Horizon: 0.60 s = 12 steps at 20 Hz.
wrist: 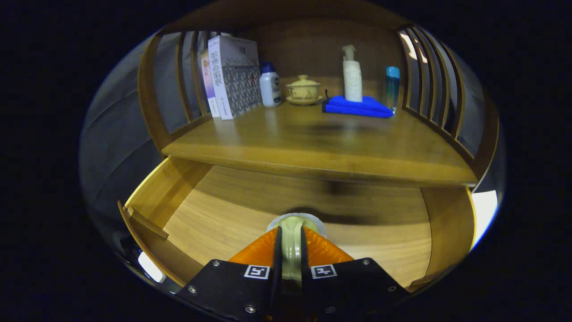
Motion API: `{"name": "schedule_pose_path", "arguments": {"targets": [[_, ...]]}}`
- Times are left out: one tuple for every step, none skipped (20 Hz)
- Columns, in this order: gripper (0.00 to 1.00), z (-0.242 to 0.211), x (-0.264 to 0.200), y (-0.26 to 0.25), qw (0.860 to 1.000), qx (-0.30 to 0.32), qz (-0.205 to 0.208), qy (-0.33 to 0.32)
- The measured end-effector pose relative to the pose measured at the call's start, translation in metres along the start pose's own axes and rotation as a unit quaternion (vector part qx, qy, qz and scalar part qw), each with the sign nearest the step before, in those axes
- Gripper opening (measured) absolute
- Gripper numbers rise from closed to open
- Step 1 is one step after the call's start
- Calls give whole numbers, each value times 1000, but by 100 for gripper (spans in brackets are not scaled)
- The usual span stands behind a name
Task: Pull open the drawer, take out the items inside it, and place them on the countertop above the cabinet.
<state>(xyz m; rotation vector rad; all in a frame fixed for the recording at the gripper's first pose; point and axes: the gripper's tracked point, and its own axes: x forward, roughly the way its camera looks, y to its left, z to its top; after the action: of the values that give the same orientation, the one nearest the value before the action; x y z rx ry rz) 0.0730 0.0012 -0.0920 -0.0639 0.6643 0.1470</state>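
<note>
A: Drawer (232,210) is standing pulled out under the countertop (313,147), and the gripper (292,246) is clenching a pale green roll (292,239) between both orange fingers (261,250), just above the drawer floor.

B: I'm reckoning it needs lifting clear of the countertop's front edge before going forward, grip kept firm.

A: Counting now: one roll in the tongs, and the drawer floor I can see is looking bare. Up top, two boxes (232,76), one white bottle (270,85), one lidded cup (303,89), one pump bottle (352,76) on one blue cloth (357,107), one blue tube (392,87).
</note>
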Motion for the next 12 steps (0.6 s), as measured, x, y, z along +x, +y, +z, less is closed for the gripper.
{"name": "schedule_pose_path", "arguments": {"targets": [[19, 5, -4, 1, 1000, -2, 1, -12], [19, 11, -7, 3, 1000, -4, 2, -23], [19, 17, -11, 3, 999, -7, 1, -34], [19, 25, -15, 3, 999, -11, 0, -47], [19, 33, -20, 2, 998, -15, -1, -61], [19, 41, -25, 1, 997, -17, -4, -76], [19, 50, -30, 0, 996, -17, -6, -91], [19, 49, -32, 1, 996, -10, -3, -84], [19, 49, -33, 3, 997, 1, 6, -80], [19, 48, -33, 2, 997, 6, 8, -79], [19, 48, -35, 1, 997, 6, 9, -80], [19, 47, -37, 1, 997, 6, 10, -81]]}}
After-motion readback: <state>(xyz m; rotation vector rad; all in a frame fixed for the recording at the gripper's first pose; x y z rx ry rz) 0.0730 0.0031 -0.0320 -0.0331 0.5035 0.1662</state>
